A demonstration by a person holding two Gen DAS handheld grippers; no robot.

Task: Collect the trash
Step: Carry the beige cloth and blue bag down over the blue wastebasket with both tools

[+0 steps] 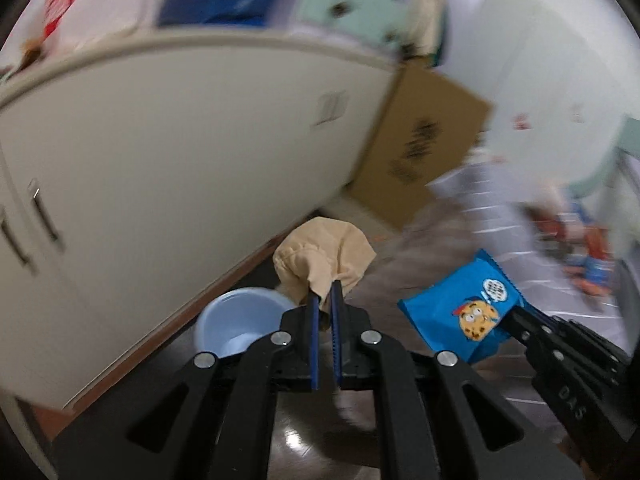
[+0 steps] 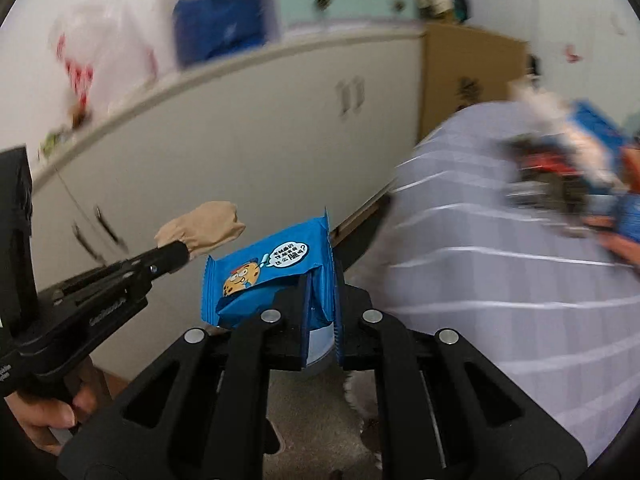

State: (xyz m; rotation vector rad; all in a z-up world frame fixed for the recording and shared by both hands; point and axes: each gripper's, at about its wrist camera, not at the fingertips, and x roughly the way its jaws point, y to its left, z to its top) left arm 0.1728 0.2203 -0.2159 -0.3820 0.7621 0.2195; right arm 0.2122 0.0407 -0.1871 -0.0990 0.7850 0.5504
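**Both grippers loaded, bin just below**

The left gripper [image 1: 326,294] has its jaws pressed together on a crumpled tan wad [image 1: 324,262], pinched by its lower edge so the bulk stands out beyond the tips. The right gripper [image 2: 322,280] pinches a blue cookie wrapper [image 2: 268,276] by one sealed end, and the rest of the packet fans out to the left of its jaws. Holding each piece by an edge probably lets it drop cleanly once released.

Just below and left of the left jaws sits a pale blue bucket [image 1: 240,326], likely the trash bin. White cabinet doors [image 1: 180,140] rise beyond it, with a cardboard box [image 1: 420,148] further off. To the right of the right jaws lies striped cloth [image 2: 500,260] bearing more blurred packets, possibly further trash. The two grippers sit close together, so they could crowd each other over the bucket.
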